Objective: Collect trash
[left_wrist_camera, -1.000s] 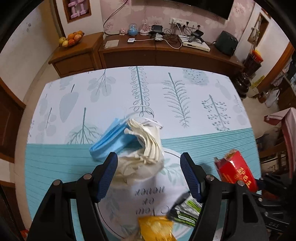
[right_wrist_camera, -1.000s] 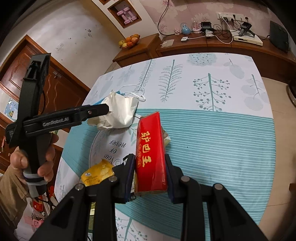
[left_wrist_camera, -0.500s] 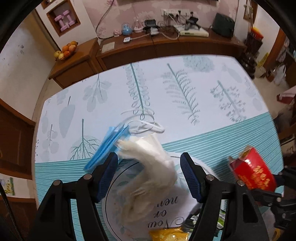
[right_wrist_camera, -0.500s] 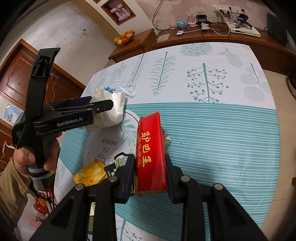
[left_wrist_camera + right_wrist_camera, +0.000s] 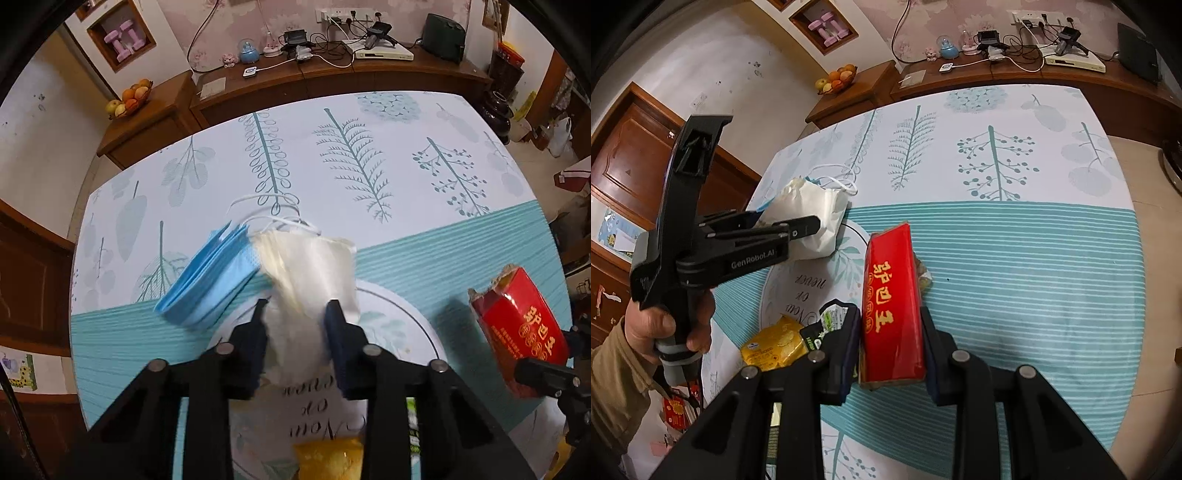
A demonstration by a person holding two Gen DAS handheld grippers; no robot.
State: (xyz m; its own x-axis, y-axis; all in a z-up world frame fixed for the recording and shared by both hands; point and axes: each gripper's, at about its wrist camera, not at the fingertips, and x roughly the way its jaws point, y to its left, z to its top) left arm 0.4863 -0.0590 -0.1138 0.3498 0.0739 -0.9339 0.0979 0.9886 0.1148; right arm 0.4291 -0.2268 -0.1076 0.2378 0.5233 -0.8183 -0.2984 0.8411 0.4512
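A bundle of white face masks (image 5: 310,266) lies on the table beside a stack of blue masks (image 5: 207,280). My left gripper (image 5: 295,306) points down over the white bundle, its jaws closing, and both pads press the bundle's near end. From the right wrist view the left gripper (image 5: 798,230) shows from the side, gripping the white masks (image 5: 812,206). My right gripper (image 5: 889,312) is shut on a torn red box (image 5: 890,288), held above the tablecloth; the same red box (image 5: 521,325) appears at the right in the left wrist view.
A yellow snack packet (image 5: 772,343) and a green-black wrapper (image 5: 827,325) lie near the table's front edge. The tablecloth (image 5: 424,266) has leaf prints and teal stripes. A wooden sideboard (image 5: 332,77) with cables and a fruit bowl (image 5: 129,99) stands behind. A hand (image 5: 661,332) holds the left gripper.
The left gripper came down over the white masks and its jaws went from wide apart to pinching the bundle. The right gripper kept still with the red box.
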